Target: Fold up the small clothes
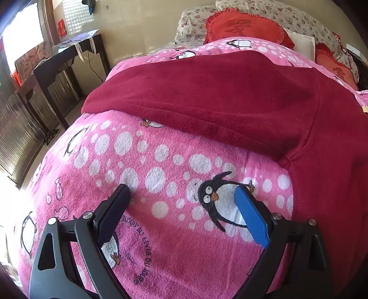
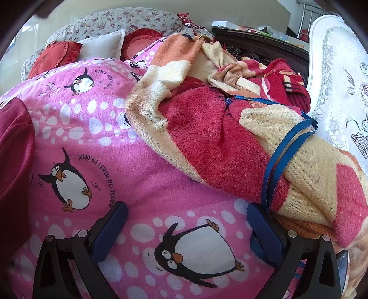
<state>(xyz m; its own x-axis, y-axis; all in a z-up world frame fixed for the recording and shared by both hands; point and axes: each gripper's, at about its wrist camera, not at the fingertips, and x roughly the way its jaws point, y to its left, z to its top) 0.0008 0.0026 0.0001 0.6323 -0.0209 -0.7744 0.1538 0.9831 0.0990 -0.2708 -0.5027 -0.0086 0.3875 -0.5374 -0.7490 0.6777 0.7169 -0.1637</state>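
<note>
A dark red fleece garment (image 1: 218, 96) lies spread flat on the pink penguin blanket (image 1: 161, 161), filling the upper and right part of the left wrist view. Its lower hem runs diagonally just ahead of my left gripper (image 1: 184, 191), which is open and empty above the blanket. In the right wrist view the same garment (image 2: 13, 161) shows only at the left edge. My right gripper (image 2: 187, 210) is open and empty over the pink blanket (image 2: 138, 161), well right of the garment.
A bunched red, orange and cream blanket (image 2: 230, 138) with a blue lanyard (image 2: 283, 149) lies close to the right gripper's right finger. Red heart cushions (image 1: 243, 27) and floral pillows (image 2: 119, 20) sit at the bed head. A dark side table (image 1: 66, 59) stands left of the bed.
</note>
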